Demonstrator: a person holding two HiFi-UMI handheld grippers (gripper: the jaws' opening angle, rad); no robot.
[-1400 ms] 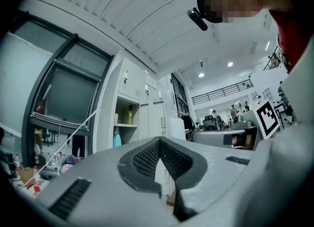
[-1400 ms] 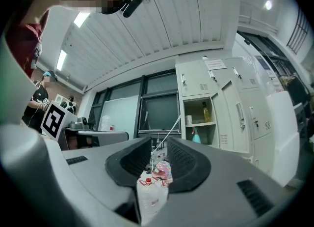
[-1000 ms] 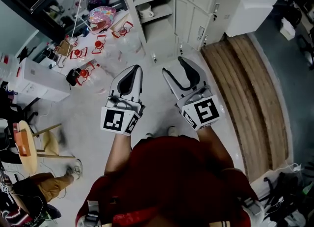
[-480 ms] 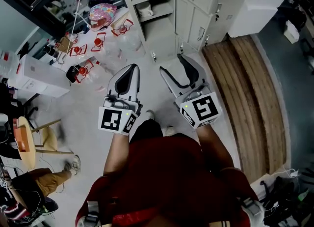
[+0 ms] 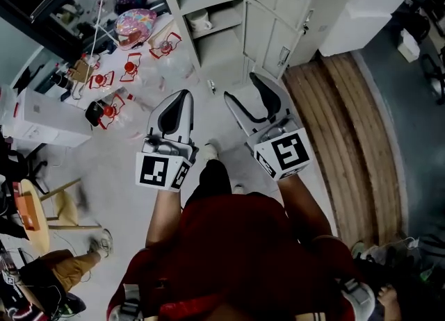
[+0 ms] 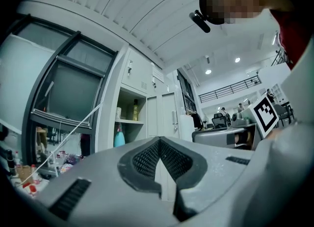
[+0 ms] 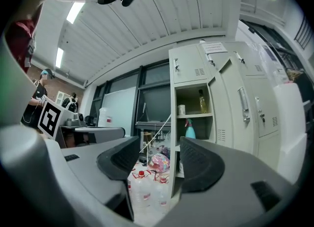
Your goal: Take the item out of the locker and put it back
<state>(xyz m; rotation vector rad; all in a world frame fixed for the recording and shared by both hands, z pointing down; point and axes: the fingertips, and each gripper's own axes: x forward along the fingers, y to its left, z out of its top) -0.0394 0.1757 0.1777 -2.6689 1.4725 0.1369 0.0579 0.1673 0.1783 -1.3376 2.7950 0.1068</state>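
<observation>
Spray bottle (image 7: 190, 128) stands on the far open locker's (image 7: 173, 103) shelf; probably light, slick plastic, best gripped at its waist. Left gripper (image 6: 159, 140) is pinched together. Right gripper (image 7: 159, 155) has just been opening and gapes empty.

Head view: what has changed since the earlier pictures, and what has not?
The person stepped toward the open locker, carrying both forward. The right hand-held gripper has just been opening its jaws, nothing between them. The left hand-held gripper stays shut, empty.
</observation>
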